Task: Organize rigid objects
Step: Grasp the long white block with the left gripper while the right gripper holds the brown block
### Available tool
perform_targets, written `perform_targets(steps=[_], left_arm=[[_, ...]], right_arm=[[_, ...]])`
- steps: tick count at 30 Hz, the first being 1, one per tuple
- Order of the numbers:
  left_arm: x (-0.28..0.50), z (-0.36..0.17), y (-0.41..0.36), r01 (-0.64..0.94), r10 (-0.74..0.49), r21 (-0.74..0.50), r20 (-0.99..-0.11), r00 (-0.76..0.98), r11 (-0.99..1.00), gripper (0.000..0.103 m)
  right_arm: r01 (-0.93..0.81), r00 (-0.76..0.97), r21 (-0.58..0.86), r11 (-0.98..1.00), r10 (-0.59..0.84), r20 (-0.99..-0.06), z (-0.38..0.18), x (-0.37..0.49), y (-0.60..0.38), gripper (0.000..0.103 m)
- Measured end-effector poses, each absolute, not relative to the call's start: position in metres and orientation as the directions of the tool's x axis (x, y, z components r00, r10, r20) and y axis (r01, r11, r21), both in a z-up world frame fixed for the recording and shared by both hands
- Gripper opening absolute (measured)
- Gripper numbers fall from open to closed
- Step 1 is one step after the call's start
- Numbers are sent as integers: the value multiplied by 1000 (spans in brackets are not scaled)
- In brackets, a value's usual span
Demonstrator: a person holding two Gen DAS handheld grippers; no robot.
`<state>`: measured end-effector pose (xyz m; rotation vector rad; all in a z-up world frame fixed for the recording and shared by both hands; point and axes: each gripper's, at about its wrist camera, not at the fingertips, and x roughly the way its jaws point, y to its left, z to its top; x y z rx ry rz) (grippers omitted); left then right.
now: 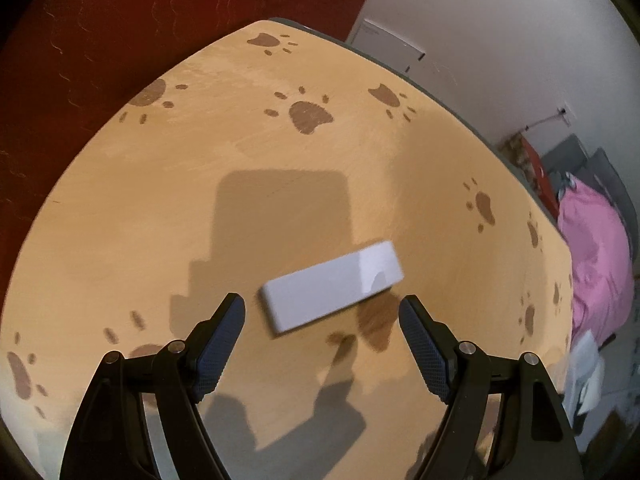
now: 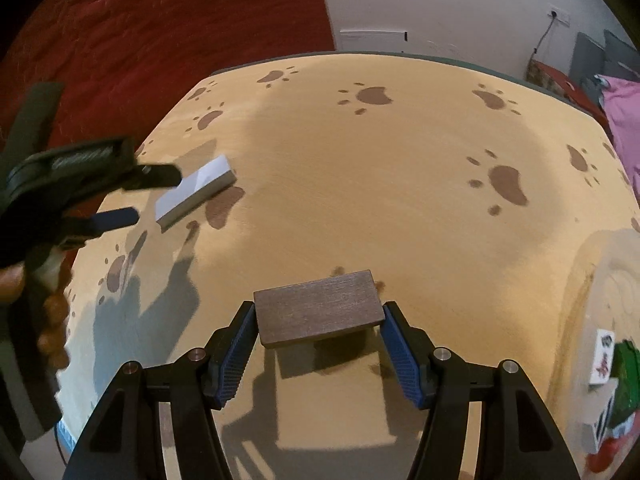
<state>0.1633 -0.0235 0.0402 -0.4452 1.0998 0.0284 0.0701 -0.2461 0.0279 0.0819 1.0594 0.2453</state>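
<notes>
A white rectangular block [image 1: 332, 286] lies flat on the tan paw-print table [image 1: 280, 160], just ahead of my left gripper [image 1: 322, 306], which is open and empty above it. The block [image 2: 196, 190] and the left gripper [image 2: 156, 194] also show at the left of the right wrist view. My right gripper [image 2: 318, 312] is shut on a dark brown wooden block [image 2: 318, 310], held flat a little above the table [image 2: 360, 180], with its shadow beneath.
A red blanket [image 2: 160, 20] lies beyond the table's far-left edge. A white wall is behind. Pink cloth [image 1: 592, 248] and clutter sit off the right edge. A cream object and small printed boxes [image 2: 604, 356] are at the right.
</notes>
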Motion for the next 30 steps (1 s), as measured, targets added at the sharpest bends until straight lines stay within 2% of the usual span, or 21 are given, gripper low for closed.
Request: perform_targets(steps=[2,3,7,19,30], left_arm=[[169,36,-25,-263,-211,-368,-853,478,892,81],[171,34,-25,-279,-211,-377,-851,482,883,85],[177,28,-28,-338,-160,-363,-850,501,868,86],[187,19,-64,-311,53,-120,-866,497,943,94],[188,14,-66,-271,49,-94,-877,478,958,95]], right_arm=[[-153,467,188,970,239,-851,29,67,-254,66],[-150,468,190,970,239,-851,30,66,-258,66],[-142,468,191,971,236,-852,30,61,-273,66],[-126,459,202,971,237,-856,25,49,-303,66],[-93,466,222,971,240,-852,28,37,-327,66]])
